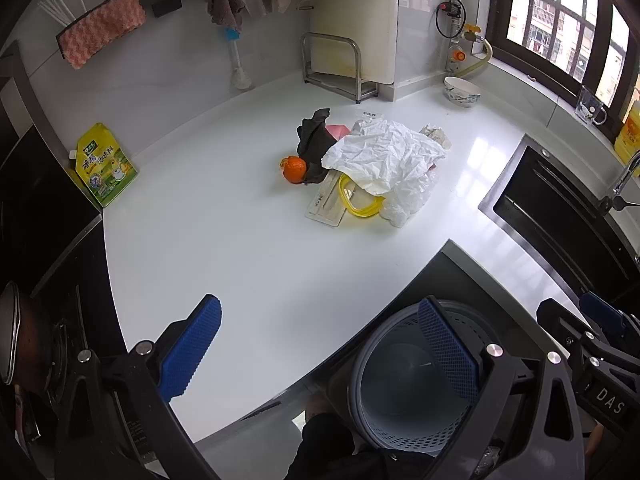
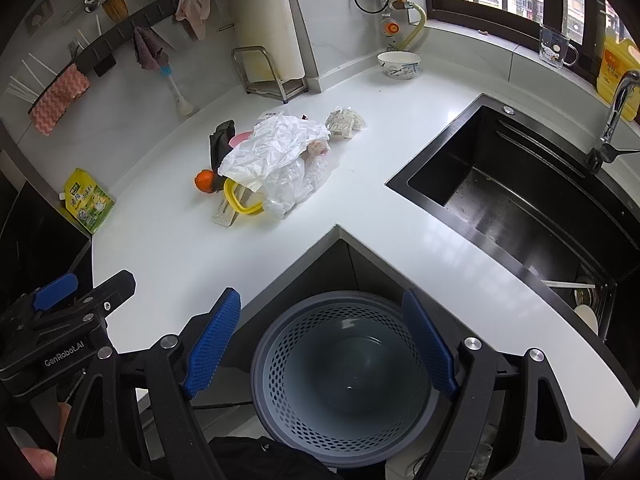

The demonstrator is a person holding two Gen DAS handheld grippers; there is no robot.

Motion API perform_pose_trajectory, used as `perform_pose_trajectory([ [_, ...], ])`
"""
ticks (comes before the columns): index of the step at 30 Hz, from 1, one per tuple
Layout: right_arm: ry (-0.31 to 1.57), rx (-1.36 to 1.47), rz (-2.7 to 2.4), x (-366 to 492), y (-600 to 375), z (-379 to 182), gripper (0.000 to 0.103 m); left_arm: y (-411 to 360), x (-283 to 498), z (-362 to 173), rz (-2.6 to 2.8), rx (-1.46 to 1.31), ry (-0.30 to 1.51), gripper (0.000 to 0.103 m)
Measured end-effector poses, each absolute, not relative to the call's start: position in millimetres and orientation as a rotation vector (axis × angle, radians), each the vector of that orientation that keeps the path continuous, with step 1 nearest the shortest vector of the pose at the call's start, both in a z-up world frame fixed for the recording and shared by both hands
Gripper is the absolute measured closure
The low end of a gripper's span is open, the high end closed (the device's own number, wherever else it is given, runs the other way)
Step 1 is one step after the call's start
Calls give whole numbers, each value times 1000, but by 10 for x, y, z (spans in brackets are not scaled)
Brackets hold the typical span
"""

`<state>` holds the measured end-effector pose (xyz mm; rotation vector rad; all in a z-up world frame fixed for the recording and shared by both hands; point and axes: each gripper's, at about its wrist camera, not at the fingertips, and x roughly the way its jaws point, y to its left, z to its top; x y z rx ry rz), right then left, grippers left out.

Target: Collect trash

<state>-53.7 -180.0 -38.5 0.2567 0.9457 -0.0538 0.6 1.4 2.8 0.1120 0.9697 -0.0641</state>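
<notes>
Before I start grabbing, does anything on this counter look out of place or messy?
Yes: a heap of litter sits mid-counter. Crumpled white paper drapes over a clear plastic bag, a yellow-rimmed lid and a dark rag, with an orange beside it. The bin below looks empty.

1. Trash pile (image 2: 264, 160): a heap in the middle of the white counter.
2. White paper (image 1: 384, 156): crumpled, lying on top of the heap.
3. Clear plastic bag (image 2: 296, 184): wrinkled, under the paper at its right side.
4. Yellow ring (image 2: 240, 200): partly under the paper, at the near edge.
5. Orange peel (image 1: 294, 169): at the left edge, touching a dark rag (image 1: 314, 140).
6. Paper wad (image 2: 344, 120): just beside the heap, toward the back right.
7. Basket (image 2: 344, 376): grey, perforated, round, empty, below the counter corner.
</notes>
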Motion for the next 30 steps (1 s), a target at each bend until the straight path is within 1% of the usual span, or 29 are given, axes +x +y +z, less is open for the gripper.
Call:
perform_pose_trajectory([
  [30,939,255,-56,-536,-1814,-353,24,35,6,46,-62,114,961,6],
])
